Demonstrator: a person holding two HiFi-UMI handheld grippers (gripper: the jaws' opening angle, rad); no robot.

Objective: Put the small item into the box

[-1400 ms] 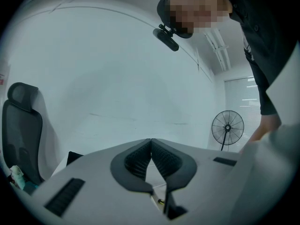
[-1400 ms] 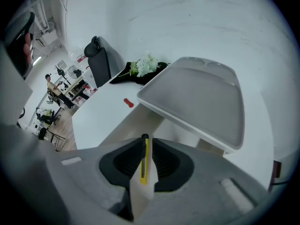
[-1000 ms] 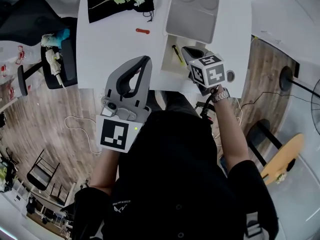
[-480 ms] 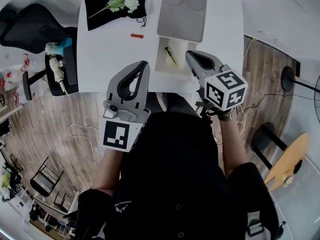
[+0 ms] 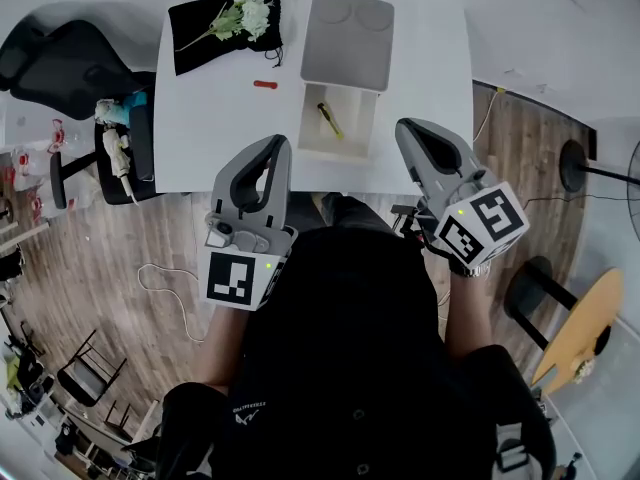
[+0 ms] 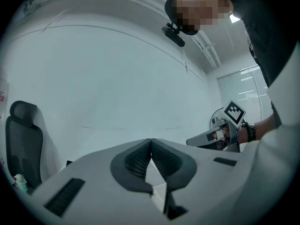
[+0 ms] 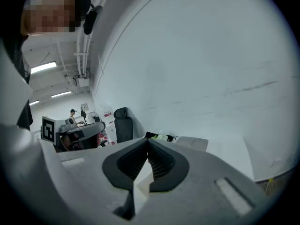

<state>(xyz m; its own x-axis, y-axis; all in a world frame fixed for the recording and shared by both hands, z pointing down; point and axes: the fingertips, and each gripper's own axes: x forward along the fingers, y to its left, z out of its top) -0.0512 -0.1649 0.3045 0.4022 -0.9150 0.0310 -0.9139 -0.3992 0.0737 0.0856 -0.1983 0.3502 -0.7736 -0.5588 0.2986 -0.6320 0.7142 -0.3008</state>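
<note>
White table [image 5: 210,128], black chair [image 5: 50,60], wood-plank floor [image 5: 100,253], white wall [image 6: 117,78].

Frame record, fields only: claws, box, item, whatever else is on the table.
left claw: shut, empty
right claw: shut, empty
box: open, on table, lid lying behind it
item: yellow and dark, lying inside box
other: red piece on bare table; black cloth with flowers at far left corner

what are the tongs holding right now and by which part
Nothing: the left tongs and the right tongs are both shut and empty; the small yellow item lies inside the open white box.
</note>
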